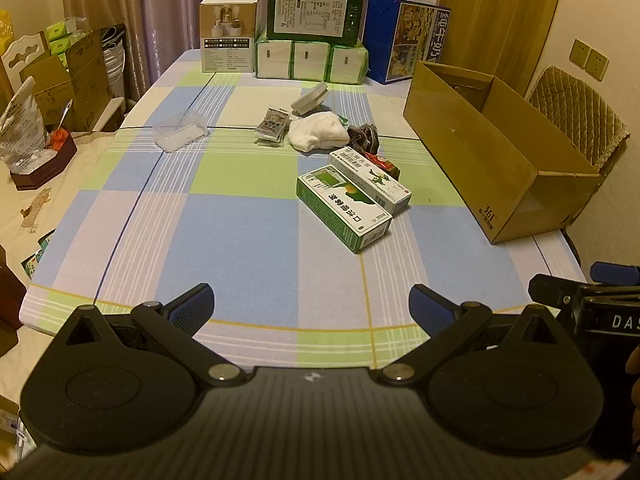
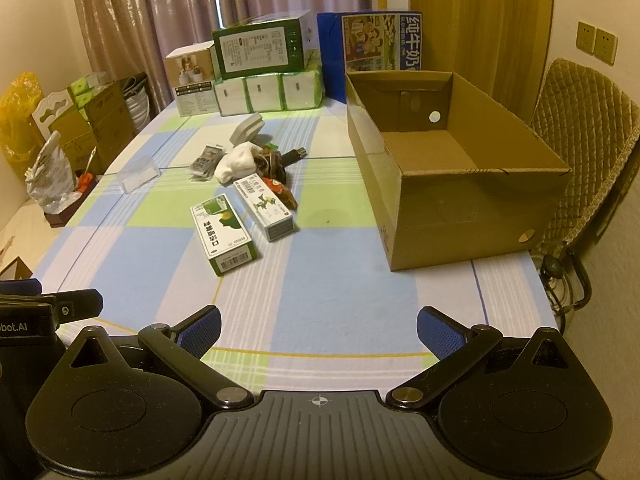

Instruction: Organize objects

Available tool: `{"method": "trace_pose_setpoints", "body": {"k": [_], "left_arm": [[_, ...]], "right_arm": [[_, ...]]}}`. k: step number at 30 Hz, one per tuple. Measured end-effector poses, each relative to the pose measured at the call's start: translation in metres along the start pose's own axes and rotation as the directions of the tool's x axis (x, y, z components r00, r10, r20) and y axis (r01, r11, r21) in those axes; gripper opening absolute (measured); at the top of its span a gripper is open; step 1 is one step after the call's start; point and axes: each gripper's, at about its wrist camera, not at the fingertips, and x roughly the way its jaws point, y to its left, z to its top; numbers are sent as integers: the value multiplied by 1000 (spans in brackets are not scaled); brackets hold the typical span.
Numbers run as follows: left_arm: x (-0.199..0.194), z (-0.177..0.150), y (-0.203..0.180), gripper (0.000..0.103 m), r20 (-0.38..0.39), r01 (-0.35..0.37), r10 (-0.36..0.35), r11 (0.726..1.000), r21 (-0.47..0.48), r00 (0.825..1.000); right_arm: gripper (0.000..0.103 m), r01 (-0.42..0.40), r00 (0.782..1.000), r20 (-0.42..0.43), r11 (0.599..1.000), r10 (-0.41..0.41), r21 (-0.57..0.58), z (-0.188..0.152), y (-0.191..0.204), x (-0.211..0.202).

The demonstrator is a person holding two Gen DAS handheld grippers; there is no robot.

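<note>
Clutter sits untouched mid-table, cardboard box (image 2: pixel 448 168) waiting empty, both claws spread and holding nothing.

Green medicine box (image 2: pixel 222 234) lies flat at about 11 o'clock from the right gripper (image 2: pixel 319 330), with the white medicine box (image 2: pixel 264 206) just beside it at its 1 o'clock; beyond them a white cloth (image 2: pixel 236 166), foil sachets (image 2: pixel 206 162), a red snack packet (image 2: pixel 282 192) and a round white container (image 2: pixel 248 128) bunch together, and a clear plastic tray (image 2: pixel 138 174) rests apart at 10 o'clock. The open box stands at 1 o'clock on the checked tablecloth (image 2: pixel 320 288). The left gripper (image 1: pixel 311 308) hovers near the table's front edge, jaws wide apart. The task looks to be at its very start: the next move likely calls for reaching forward to the nearest box, closing across its narrow width, and carrying it over the cardboard rim.
</note>
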Motion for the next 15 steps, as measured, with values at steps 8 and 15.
{"method": "trace_pose_setpoints", "body": {"k": [8,15], "left_arm": [[0,0,1,102,-2,1,-1,1000,-5,1000],[0,0,1,102,-3,-1,1,1000,-4,1000]], "right_arm": [[101,0,1000,-1,1000,0,-1,0,0,0],[101,-1,1000,-2,1000,1,-2,0,0,1]]}}
